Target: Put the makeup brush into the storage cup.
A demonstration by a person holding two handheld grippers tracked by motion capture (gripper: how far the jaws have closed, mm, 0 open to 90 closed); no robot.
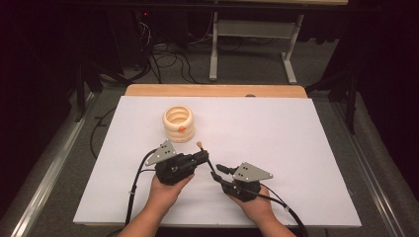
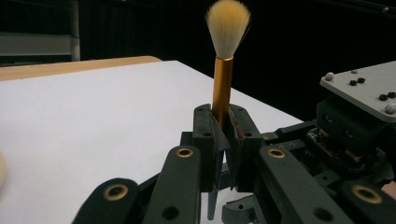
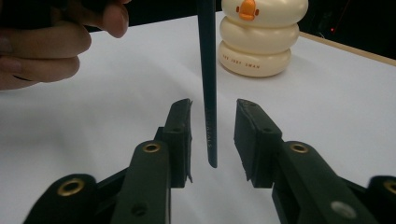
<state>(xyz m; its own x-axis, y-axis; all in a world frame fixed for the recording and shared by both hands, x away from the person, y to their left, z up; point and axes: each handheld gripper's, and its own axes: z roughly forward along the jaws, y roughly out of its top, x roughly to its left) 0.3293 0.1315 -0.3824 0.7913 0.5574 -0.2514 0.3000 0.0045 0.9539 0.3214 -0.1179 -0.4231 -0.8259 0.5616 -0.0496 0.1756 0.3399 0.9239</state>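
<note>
Brush point(image 2: 222, 70) sits clamped by its gold ferrule in the left gripper point(image 1: 203, 157) at frame centre; right gripper point(image 3: 212, 135) fingers stand apart around the dark handle tip, not pressing; a loose left grip could tilt the brush toward the cup point(image 1: 179, 123) on the tabletop point(image 1: 276, 128).

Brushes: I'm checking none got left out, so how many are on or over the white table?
1. The makeup brush is clamped in the left gripper, its dark handle between the right gripper's open jaws.
</note>
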